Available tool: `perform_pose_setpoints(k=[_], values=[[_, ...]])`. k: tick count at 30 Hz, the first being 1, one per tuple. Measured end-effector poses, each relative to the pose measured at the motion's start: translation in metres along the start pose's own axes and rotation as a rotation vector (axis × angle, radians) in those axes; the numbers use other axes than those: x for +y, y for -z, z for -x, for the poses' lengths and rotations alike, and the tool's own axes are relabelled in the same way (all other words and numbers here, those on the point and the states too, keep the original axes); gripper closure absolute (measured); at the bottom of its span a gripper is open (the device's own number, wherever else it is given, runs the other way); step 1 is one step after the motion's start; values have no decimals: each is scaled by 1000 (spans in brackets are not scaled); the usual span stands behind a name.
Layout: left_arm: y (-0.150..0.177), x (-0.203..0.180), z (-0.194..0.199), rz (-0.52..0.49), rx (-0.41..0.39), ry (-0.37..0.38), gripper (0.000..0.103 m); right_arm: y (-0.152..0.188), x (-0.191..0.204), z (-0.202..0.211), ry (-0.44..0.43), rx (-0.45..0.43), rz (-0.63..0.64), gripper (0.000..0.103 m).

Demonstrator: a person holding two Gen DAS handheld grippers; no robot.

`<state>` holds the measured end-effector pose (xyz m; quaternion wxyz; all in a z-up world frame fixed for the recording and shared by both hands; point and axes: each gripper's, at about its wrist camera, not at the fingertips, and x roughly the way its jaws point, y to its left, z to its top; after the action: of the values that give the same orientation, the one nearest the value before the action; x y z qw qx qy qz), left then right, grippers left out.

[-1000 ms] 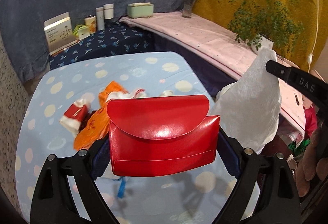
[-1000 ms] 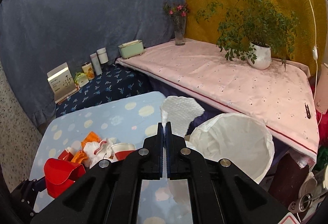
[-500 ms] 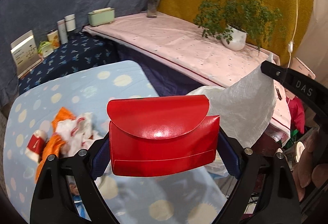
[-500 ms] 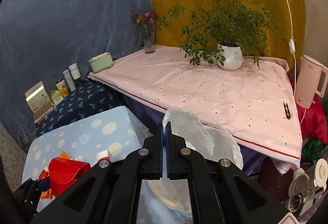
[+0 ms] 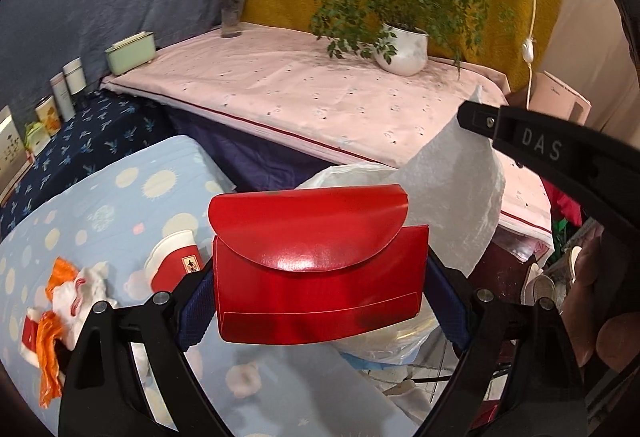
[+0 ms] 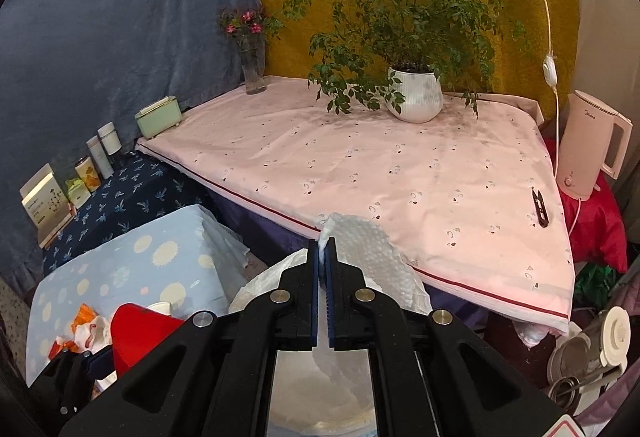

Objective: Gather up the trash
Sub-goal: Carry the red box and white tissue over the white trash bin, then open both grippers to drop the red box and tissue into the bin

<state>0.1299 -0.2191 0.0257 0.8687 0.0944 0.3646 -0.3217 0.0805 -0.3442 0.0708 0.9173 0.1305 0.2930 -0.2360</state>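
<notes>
So the left gripper (image 5: 320, 277) has a red cardboard box (image 5: 316, 269) clamped between its two fingers, flap side facing the camera, held up in the air above the near edge of the blue dotted table (image 5: 120, 205). Just past the box and to its right sits the open mouth of a white trash bag (image 5: 452, 197), hanging off the table's right side.

The right gripper (image 6: 323, 253) is pinching the rim of that same bag, lifting one corner up into a peak. Its jaws have just been opening a touch, but the blue pads are near enough together and the thin plastic is sandwiched between them, so it looks gripped to me. From the left camera you can see the right tool's black finger coming in from the right edge with the bag's peak stuck to its tip.

More rubbish is lying on the table to the left: a red and white paper cup (image 5: 176, 261) on its side, plus a heap of orange and white wrappers (image 5: 60, 301) near the left edge.

Behind all that there's a pink-covered table (image 6: 380, 173) with a potted plant (image 6: 416, 97), a vase of flowers (image 6: 252, 65) and a pink kettle (image 6: 592, 141) off its right end.
</notes>
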Motion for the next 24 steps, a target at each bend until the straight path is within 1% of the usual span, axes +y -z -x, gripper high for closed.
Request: perform_pose_setpoints(k=[1, 3, 4, 5, 11, 15, 24], values=[[0, -2, -2, -6, -1, 0, 17, 0, -1, 0, 3, 0, -1, 90], [0, -6, -8, -14, 4, -1, 15, -2, -5, 0, 12, -6, -5, 76], [0, -7, -10, -13, 8, -2, 14, -2, -6, 1, 17, -11, -8, 64], [0, -8, -12, -11, 8, -2, 14, -2, -7, 3, 21, -20, -11, 57], [1, -9, -21, 7, 25, -12, 12, -3, -10, 12, 30, -36, 0, 52], [2, -5, -20, 18, 27, -16, 12, -2, -13, 17, 29, -43, -4, 50], [5, 10, -9, 48, 16, -35, 11, 3, -11, 28, 23, -47, -11, 47]])
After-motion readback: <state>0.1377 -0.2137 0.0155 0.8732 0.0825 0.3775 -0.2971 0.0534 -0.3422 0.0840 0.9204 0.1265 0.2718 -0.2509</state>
